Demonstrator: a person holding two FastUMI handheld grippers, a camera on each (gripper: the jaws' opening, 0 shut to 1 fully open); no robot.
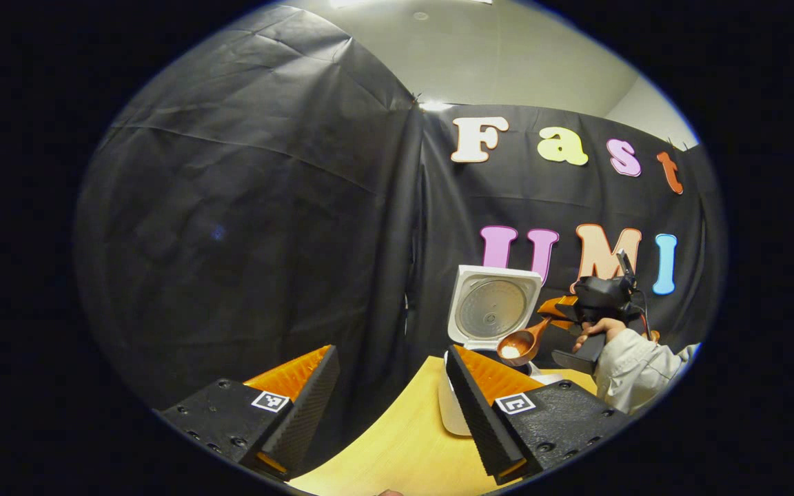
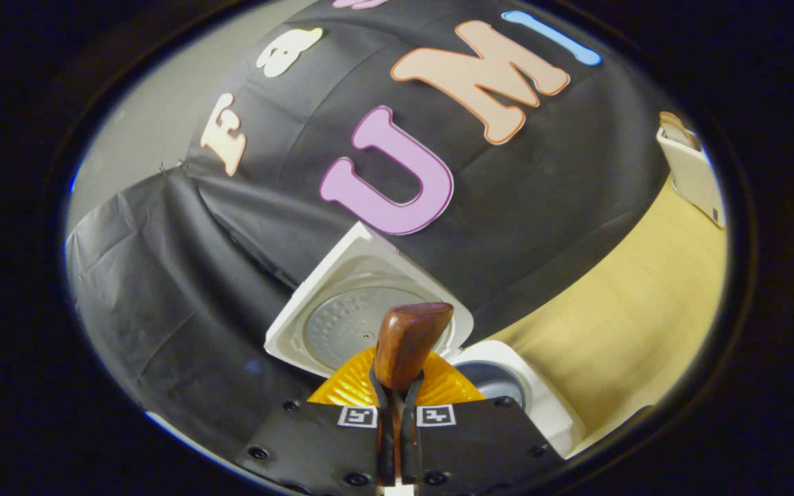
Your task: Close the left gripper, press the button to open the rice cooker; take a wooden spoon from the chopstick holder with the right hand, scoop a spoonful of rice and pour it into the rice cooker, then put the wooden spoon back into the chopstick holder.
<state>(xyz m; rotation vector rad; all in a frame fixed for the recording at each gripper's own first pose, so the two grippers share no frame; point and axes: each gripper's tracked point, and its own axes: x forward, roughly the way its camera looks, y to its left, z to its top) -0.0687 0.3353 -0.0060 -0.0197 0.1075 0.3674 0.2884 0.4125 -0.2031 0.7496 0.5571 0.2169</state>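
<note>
Right gripper [image 2: 397, 413] pinches the wooden spoon [image 1: 522, 342], rice in its bowl, above the open rice cooker [image 1: 490, 310]. Left gripper [image 1: 390, 406] fingers spread.

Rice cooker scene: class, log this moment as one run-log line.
lid: open | wooden spoon: holds rice, near cooker | right gripper: shut on wooden spoon | left gripper: open, empty

Upright white square rice-cooker lid [image 1: 492, 305] with its grey inner plate: blocks the pot's far side. Round pot opening [image 2: 492, 383]: uncovered, reachable from above. Brown wooden spoon [image 1: 522, 342], bowl holding rice: hangs above the cooker. Pale wooden tabletop [image 2: 628, 324]: bare between the cooker and the white holder [image 2: 693, 171].
</note>
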